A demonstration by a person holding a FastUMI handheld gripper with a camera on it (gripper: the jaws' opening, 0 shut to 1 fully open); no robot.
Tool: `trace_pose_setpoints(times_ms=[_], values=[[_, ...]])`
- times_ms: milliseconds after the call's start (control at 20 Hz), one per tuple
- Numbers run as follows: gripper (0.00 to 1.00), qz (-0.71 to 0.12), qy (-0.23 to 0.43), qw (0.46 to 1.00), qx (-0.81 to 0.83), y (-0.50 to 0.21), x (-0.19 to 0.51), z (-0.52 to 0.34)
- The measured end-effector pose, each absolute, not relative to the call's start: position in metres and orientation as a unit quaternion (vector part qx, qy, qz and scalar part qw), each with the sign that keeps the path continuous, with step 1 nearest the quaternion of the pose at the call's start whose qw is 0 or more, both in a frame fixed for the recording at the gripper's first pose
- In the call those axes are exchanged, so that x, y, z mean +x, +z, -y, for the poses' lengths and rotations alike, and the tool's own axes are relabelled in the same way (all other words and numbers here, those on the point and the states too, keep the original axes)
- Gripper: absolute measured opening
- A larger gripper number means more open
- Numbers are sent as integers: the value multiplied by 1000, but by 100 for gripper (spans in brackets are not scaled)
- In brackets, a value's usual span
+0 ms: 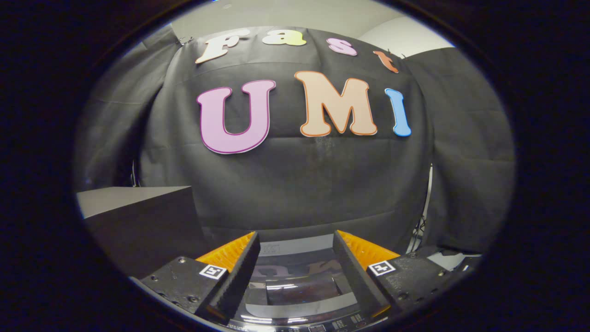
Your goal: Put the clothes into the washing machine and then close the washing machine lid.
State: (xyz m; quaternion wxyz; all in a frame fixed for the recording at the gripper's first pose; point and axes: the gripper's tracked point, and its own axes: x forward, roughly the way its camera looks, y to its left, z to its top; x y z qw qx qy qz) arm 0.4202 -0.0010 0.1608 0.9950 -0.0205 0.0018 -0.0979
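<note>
1. Glossy dark glass marks the washing machine lid [295, 288], lying flat under and between the fingers; its control strip sits at the near edge. We judge the lid down over the tub.
2. Clothes: we see none around the machine, and cannot tell whether they are already inside.
3. Our gripper [295, 258] hovers above the lid with its fingers spread apart, pinching nothing.
4. A dark box [138, 221] with a pale top stands off the machine's left side; black cloth wall [295, 184] hangs beyond.
5. Step in hand, by our reading: locate the garment. We should tilt the gripper downward, keep the fingers wide, and avoid knocking the glass while sweeping across.
</note>
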Motion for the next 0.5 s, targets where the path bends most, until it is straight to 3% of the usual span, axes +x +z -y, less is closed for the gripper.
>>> trace_pose_setpoints(times_ms=[500], values=[[97,-10,-91,995,-40,185,363,-8]])
